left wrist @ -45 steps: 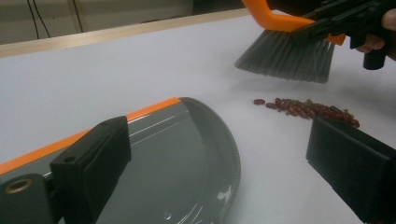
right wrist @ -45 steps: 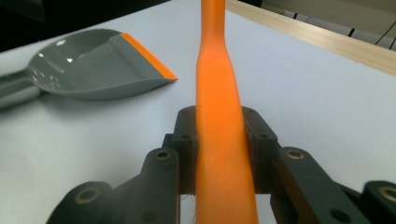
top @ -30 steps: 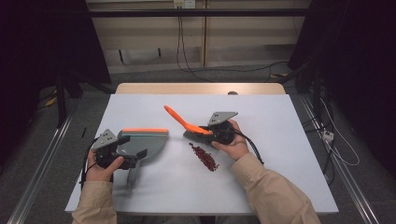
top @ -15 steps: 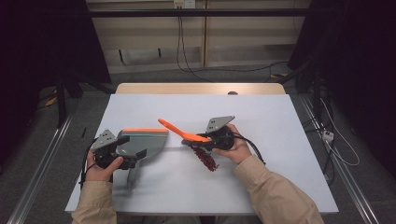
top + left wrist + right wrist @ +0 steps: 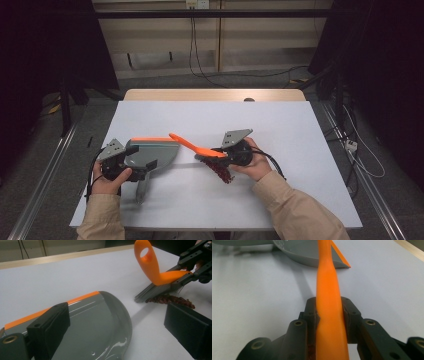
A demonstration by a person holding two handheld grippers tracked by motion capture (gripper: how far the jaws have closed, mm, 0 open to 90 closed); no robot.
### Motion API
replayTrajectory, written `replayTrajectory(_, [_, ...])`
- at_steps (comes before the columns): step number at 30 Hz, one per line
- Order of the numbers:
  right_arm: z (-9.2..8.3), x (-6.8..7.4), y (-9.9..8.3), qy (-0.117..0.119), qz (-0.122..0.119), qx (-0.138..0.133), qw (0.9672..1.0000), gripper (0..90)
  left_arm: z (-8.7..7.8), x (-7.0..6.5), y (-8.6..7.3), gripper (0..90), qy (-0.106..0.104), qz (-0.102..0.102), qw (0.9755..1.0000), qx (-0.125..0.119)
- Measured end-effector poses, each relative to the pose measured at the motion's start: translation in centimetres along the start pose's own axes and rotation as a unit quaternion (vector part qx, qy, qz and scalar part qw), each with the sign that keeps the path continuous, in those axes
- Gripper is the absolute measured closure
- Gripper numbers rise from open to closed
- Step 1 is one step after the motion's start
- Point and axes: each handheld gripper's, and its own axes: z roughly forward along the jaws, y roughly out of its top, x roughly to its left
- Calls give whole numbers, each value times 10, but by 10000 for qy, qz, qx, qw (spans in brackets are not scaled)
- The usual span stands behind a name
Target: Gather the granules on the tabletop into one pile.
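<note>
Right gripper view, nearest first: my right claw is clenched on the orange brush handle; the bristles are hidden below the jaws. Left gripper view: my left claw has its jaws astride the grey dustpan, but whether the pads press on it I cannot tell. Farther off, the bristles rest on the red crumb pile. High view: the brush has dropped onto the pile since a second ago; the dustpan is unmoved.
</note>
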Motion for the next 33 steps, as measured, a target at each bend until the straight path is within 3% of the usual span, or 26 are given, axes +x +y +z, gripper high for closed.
replayTrajectory(13, [-4, 13, 1, 115, -27, 20, 9999, 707, 0, -1, 0, 64, -10, -1, 10000, -26])
replayTrajectory(17, [-4, 17, 1, -7, -117, 34, 9999, 709, 0, -1, 1, 65, -14, 11, 10000, -18])
replayTrajectory(28, [-1, 11, 0, -296, 114, -257, 9992, 713, 0, -1, 0, 65, -11, 16, 10000, -16])
replayTrajectory(33, [-6, 8, 2, -367, 359, -407, 9979, 713, 1, -1, 0, 65, -14, 17, 10000, -8])
